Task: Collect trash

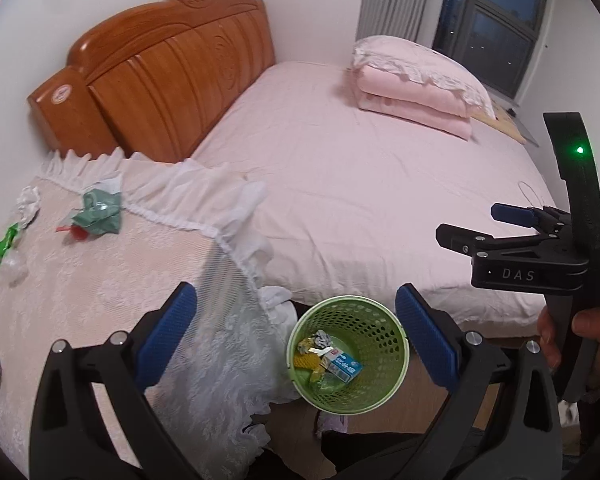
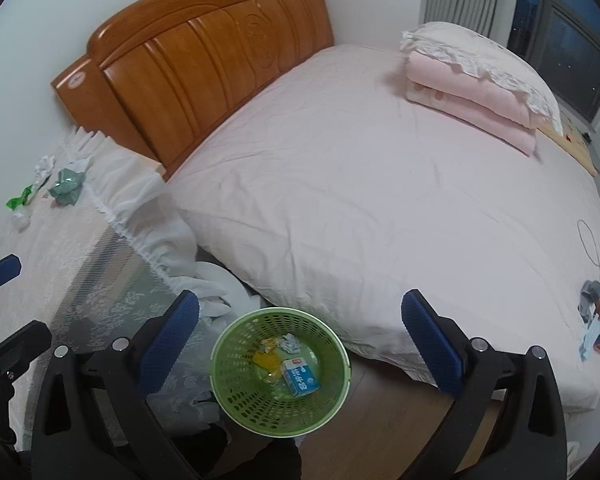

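A green mesh basket (image 1: pixel 340 300) (image 2: pixel 236 400) stands on the floor between the bedside table and the bed. Inside it lie a blue-and-white carton (image 1: pixel 342 366) (image 2: pixel 300 376) and some crumpled wrappers. My left gripper (image 1: pixel 296 300) (image 2: pixel 12 304) is open above the basket, with nothing between its pads. My right gripper (image 2: pixel 300 304) (image 1: pixel 472 224) is open too and empty, above the basket's far side. On the lace-covered bedside table (image 1: pixel 100 300) lie a grey-green crumpled wrapper (image 1: pixel 100 212) (image 2: pixel 66 186), a white tissue (image 1: pixel 28 208), a bright green wrapper (image 1: pixel 4 244) and a clear plastic scrap (image 1: pixel 14 270).
A bed with a pink sheet (image 2: pixel 360 200) and wooden headboard (image 1: pixel 172 80) fills the room. Folded quilts and a pillow (image 2: pixel 480 80) sit at its far side. Small packets (image 2: pixel 598 320) lie on the bed's right edge. A person's hand (image 1: pixel 592 332) holds the right gripper.
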`<state>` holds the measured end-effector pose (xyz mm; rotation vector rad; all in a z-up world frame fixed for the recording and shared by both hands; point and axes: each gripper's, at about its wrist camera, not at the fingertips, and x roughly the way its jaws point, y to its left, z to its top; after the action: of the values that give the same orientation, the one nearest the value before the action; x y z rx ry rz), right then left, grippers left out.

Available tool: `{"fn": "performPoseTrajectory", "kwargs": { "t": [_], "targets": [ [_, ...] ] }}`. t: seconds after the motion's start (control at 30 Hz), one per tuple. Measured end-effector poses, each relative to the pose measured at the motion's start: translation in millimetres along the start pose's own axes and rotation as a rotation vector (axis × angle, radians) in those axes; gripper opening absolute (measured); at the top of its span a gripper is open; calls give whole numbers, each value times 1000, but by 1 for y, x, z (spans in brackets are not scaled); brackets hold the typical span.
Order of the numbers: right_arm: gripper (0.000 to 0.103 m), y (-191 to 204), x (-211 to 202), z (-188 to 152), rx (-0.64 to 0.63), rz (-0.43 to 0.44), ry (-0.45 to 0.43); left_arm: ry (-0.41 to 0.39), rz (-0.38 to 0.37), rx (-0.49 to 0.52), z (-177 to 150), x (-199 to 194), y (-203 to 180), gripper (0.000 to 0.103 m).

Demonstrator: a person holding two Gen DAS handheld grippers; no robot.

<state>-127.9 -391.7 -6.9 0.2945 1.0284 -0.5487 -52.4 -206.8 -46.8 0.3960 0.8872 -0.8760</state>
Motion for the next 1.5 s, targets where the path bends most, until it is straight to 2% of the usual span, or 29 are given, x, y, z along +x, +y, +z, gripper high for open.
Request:
{"fn": "performPoseTrajectory", "kwargs": {
  "t": [0.3,0.57,0.8,1.0,1.23,1.37,1.5],
  "targets": [
    [100,114,10,24,-160,171,2,-39,215,-230,-36,-46,113,95],
    [100,203,10,29,-292,250,0,-30,327,-398,-75,-66,191,95],
    [101,243,17,28,-351,273,30,-27,352,-481,-94,-71,226,95],
    [100,269,35,37,-383,278,45,-12,351,-486,-101,-65,246,95],
    [100,308,72,66,-415,244,46,1,350,-484,-90,-46,283,95],
    [100,325,106,93,-347,220,54,3,348,-487,-81,-37,304,95],
    [100,324,141,123,-158,249,91,7,342,-493,-74,-30,320,95]
  ]
}}
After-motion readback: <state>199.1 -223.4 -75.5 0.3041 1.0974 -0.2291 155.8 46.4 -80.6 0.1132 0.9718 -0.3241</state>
